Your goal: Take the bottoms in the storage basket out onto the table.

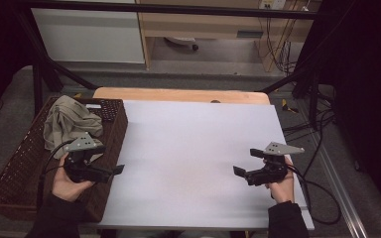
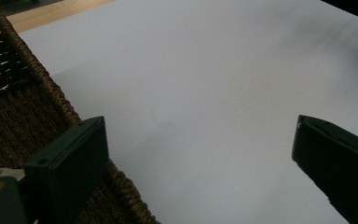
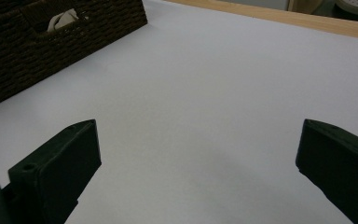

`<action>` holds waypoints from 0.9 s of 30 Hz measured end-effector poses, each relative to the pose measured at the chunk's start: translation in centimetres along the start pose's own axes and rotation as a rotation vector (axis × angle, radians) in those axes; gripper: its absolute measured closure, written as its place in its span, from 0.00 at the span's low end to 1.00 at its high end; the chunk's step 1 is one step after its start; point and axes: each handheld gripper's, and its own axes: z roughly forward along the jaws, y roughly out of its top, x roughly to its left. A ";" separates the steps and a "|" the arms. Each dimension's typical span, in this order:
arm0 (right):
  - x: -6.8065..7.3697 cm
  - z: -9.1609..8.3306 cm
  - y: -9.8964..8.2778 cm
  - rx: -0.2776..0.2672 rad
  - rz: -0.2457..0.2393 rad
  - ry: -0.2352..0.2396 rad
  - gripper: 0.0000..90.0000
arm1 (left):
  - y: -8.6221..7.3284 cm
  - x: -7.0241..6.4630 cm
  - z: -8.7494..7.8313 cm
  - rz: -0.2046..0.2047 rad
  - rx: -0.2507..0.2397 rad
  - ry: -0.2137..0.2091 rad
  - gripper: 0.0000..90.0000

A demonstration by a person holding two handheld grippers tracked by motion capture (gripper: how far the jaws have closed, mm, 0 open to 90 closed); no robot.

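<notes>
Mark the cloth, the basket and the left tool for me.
cloth [image 1: 69,124], high view, middle of the crumpled beige fabric.
basket [image 1: 120,119], high view, its woven right wall.
left tool [image 1: 113,172], high view, between its open tips.

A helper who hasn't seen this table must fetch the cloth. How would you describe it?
Start at the white table sheet, then go to the dark wicker basket at its left edge. The cloth is the crumpled beige heap in its far end, pale against the weave.

One wicker basket [image 1: 114,124], one beige cloth [image 1: 69,121], two grippers, one white sheet [image 1: 193,148]
</notes>
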 end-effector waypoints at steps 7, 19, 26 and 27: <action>-0.1 0.0 -0.1 0.002 0.003 -0.008 0.00 | 0.2 -0.1 -0.4 0.004 0.007 0.016 0.04; -0.1 0.2 -0.1 0.009 0.001 -0.007 0.00 | 0.3 0.1 -1.0 -0.006 0.017 0.028 0.04; 0.0 0.3 -0.1 0.012 0.004 -0.008 0.00 | 0.0 0.7 -1.8 -0.024 0.012 0.045 0.04; 0.0 0.3 -0.1 0.012 0.004 -0.008 0.00 | 0.0 0.8 -1.9 -0.025 0.011 0.047 0.04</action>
